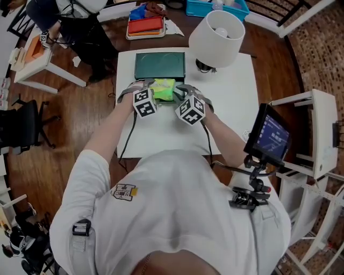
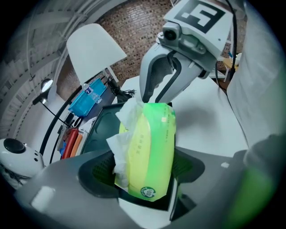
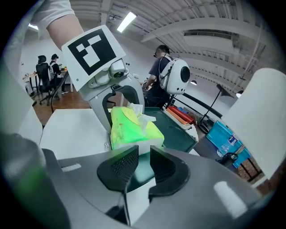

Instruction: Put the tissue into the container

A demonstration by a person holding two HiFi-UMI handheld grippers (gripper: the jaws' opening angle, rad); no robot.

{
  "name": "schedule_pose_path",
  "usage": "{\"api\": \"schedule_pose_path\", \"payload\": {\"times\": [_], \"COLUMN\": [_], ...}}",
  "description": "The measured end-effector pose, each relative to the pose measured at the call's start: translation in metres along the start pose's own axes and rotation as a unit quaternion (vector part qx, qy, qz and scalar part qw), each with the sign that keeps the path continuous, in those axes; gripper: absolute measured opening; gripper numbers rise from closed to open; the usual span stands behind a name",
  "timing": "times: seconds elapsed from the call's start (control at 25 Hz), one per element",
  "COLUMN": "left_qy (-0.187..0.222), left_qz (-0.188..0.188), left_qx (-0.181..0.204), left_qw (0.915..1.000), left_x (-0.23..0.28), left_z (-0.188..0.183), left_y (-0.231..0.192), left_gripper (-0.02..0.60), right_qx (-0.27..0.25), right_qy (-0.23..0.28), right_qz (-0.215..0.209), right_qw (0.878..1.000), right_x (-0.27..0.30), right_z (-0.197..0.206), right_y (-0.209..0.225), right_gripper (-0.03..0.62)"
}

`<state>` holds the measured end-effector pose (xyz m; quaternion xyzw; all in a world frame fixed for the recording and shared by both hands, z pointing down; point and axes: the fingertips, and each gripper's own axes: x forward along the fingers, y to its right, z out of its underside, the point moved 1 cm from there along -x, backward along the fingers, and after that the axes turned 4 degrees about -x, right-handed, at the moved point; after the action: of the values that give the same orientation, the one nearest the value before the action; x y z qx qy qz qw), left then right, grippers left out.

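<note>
A bright green tissue pack (image 1: 163, 88) lies on the white table (image 1: 231, 113), just in front of the dark green tray-like container (image 1: 159, 65). My left gripper (image 2: 143, 167) is shut on the pack (image 2: 149, 152), one pad on each side, and a white tissue (image 2: 127, 112) sticks out of its top. My right gripper (image 3: 142, 163) faces the pack's other end (image 3: 132, 129); its jaws stand a narrow gap apart with nothing between them. Its grey fingers (image 2: 154, 82) hover by the protruding tissue. In the head view the two grippers (image 1: 152, 87) (image 1: 180, 90) flank the pack.
A white lamp shade (image 1: 216, 37) stands at the table's back right. Behind the table are a red tray of items (image 1: 145, 26) and a blue box (image 1: 215, 6). A dark screen on a stand (image 1: 271, 135) stands at the right. People sit and stand in the background of the right gripper view.
</note>
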<state>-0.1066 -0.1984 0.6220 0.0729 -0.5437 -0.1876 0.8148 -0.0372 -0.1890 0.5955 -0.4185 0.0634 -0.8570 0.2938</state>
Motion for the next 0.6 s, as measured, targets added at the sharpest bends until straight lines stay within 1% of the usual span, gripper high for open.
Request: {"api": "schedule_pose_path", "payload": {"times": [0.12, 0.4, 0.6], "left_qy": [-0.013, -0.04, -0.047], "left_qz": [0.011, 0.03, 0.043], "left_qx": [-0.003, -0.017, -0.019], "left_qw": [0.9999, 0.9986, 0.9978], "left_x": [0.011, 0.034, 0.042], "left_z": [0.004, 0.015, 0.019], "left_y": [0.0, -0.002, -0.002], "left_gripper": [0.347, 0.35, 0.35], "right_qx": [0.002, 0.004, -0.002], "right_qy": [-0.016, -0.062, -0.09], "right_qz": [-0.016, -0.042, -0.053], "right_qw": [1.0, 0.997, 0.994], "right_x": [0.012, 0.037, 0.048], "right_z": [0.007, 0.02, 0.024], "right_y": [0.0, -0.003, -0.006], "right_gripper": [0.077, 0.041, 0.029]}}
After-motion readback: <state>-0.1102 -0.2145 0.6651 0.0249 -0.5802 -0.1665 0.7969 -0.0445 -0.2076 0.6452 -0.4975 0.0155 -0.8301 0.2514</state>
